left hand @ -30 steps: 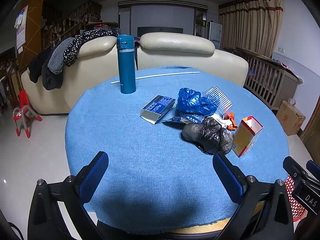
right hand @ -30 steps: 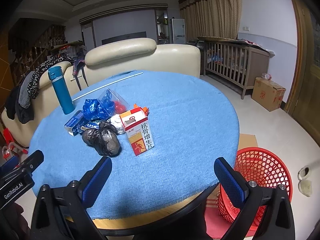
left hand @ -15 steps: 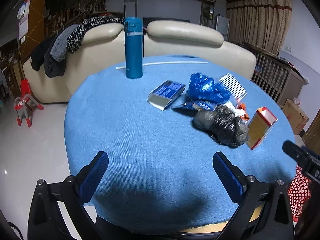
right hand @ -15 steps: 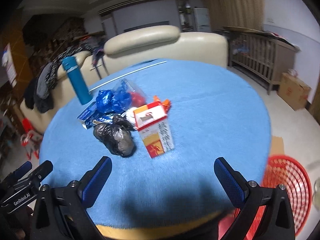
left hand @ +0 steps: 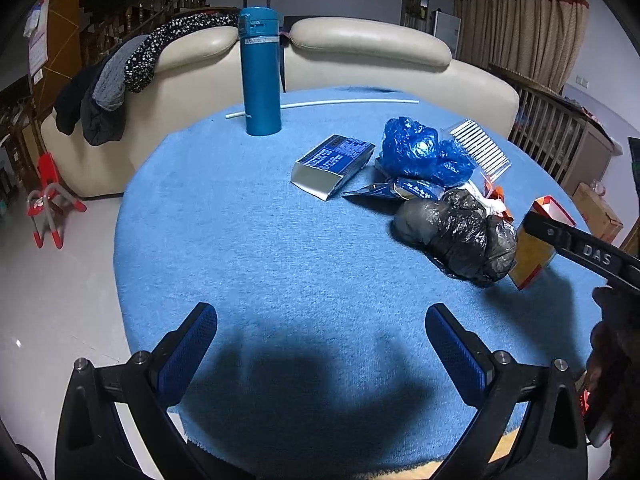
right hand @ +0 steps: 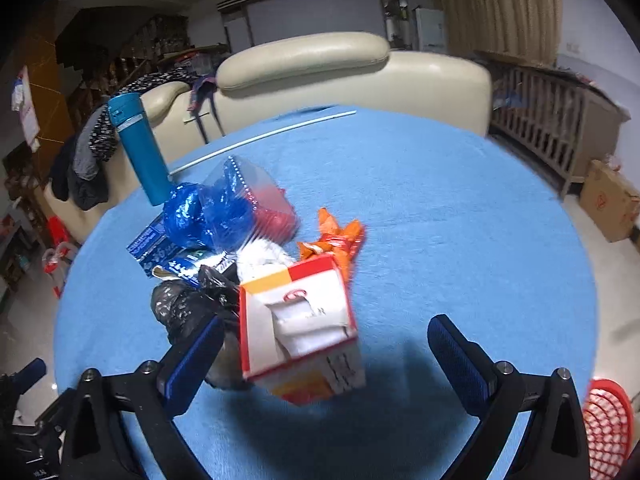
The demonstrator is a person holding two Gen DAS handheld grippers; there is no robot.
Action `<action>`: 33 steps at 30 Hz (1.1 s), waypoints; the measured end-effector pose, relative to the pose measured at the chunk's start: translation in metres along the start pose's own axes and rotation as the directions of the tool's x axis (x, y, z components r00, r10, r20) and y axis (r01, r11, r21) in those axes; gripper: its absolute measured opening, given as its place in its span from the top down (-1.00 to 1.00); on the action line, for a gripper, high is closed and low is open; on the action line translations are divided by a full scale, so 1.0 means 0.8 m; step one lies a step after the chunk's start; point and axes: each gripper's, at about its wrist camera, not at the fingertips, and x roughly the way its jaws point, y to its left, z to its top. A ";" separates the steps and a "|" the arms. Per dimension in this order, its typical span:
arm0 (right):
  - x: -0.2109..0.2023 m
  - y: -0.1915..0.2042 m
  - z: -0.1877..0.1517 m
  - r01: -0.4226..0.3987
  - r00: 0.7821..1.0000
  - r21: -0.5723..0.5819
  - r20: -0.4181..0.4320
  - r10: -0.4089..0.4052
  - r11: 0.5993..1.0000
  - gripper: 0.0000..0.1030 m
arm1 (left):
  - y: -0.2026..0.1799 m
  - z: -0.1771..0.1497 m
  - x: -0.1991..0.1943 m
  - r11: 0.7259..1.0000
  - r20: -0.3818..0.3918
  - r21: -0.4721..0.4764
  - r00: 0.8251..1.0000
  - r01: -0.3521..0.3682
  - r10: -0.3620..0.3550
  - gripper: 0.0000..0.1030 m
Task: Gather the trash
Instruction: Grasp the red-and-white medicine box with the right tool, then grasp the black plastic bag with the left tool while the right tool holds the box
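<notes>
Closing right gripper (right hand: 324,354) jaws around red-white carton (right hand: 298,330), pads not touching; left gripper (left hand: 320,348) released, nothing between.

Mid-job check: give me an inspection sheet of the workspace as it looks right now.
Surface: round table under blue cloth.
Job's things: carton, black bag, blue bag, flat blue box, orange wrapper, clustered; red basket on the floor.
Clutter: upright blue flask, white rod.
Grippers: left gripper open, empty; right gripper closing around the carton, pads not touching.
Cables: nothing seen.
Surroundings: sofa, cardboard box.
</notes>
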 end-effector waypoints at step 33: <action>-0.056 -0.124 -0.032 0.092 0.996 0.165 -0.001 -0.094 0.982 0.00 | -0.188 0.084 0.091 0.987 -0.133 0.116 0.987 0.108 -0.092 -1.00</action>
